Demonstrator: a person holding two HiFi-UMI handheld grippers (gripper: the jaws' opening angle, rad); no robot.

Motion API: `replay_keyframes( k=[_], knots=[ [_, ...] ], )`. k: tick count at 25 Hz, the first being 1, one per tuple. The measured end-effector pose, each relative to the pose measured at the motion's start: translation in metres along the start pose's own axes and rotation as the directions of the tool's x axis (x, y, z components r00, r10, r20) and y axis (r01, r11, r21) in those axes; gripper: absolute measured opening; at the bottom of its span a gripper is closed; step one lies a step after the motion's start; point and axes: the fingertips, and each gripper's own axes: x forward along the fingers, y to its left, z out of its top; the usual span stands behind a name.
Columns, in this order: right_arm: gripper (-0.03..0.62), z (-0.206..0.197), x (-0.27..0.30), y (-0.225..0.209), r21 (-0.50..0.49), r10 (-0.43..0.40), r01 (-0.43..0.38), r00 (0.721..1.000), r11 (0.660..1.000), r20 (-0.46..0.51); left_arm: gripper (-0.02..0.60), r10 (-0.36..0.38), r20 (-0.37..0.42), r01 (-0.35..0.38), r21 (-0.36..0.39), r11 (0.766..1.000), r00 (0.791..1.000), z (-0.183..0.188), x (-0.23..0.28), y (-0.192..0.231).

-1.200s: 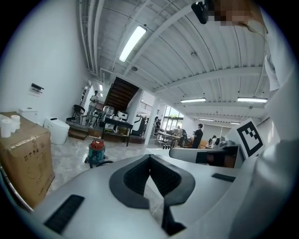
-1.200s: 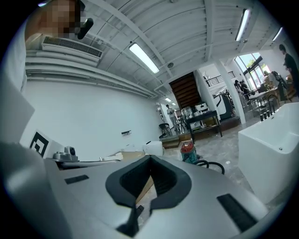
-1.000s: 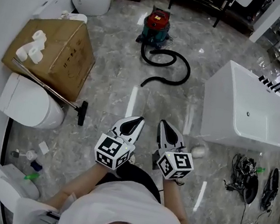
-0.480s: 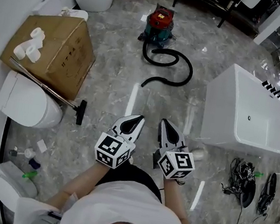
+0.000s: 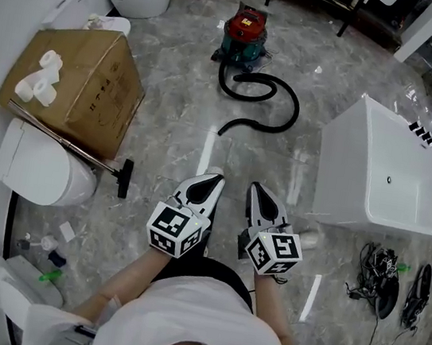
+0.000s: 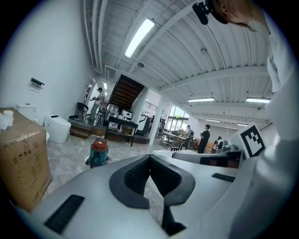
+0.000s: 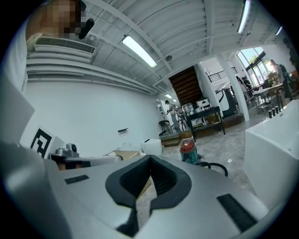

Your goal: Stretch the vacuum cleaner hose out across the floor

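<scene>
A red and teal vacuum cleaner (image 5: 243, 33) stands on the marble floor at the far end of the room, also seen as the vacuum cleaner (image 6: 98, 152) and the vacuum cleaner (image 7: 188, 152). Its black hose (image 5: 267, 107) lies coiled in loops in front of it, the free end at mid floor; a bit of the hose (image 7: 214, 166) shows in the right gripper view. My left gripper (image 5: 214, 180) and right gripper (image 5: 254, 188) are held side by side, well short of the hose. Both are shut with nothing between the jaws.
A cardboard box (image 5: 79, 95) with paper rolls stands at left, a metal wand with a black floor nozzle (image 5: 124, 178) leaning by it. White toilets (image 5: 36, 165) sit on the left, a white bathtub (image 5: 391, 182) on the right, cables (image 5: 381, 281) beyond it.
Both grippers and the view have moved forward over the floor; the vacuum cleaner and hose lie slightly nearer. The jaws stay shut.
</scene>
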Motion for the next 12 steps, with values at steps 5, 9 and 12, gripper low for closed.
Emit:
replay_keyframes(
  k=[5,9,12],
  knots=[
    [0.011,0.006,0.028,-0.031,0.020,-0.034,0.034,0.999,0.999,0.001,0.000,-0.025,-0.018,0.025,0.009,1.000,1.000,0.009,0.041,0.017],
    [0.011,0.020,0.062,-0.055,0.024,-0.043,0.043,0.999,0.999,-0.010,0.000,-0.037,-0.027,0.037,0.015,0.999,0.999,0.024,0.080,0.035],
    [0.011,0.032,0.087,-0.073,0.029,-0.045,0.045,0.999,0.999,-0.015,0.000,-0.048,-0.045,0.048,0.004,0.999,0.998,0.033,0.109,0.050]
  ],
)
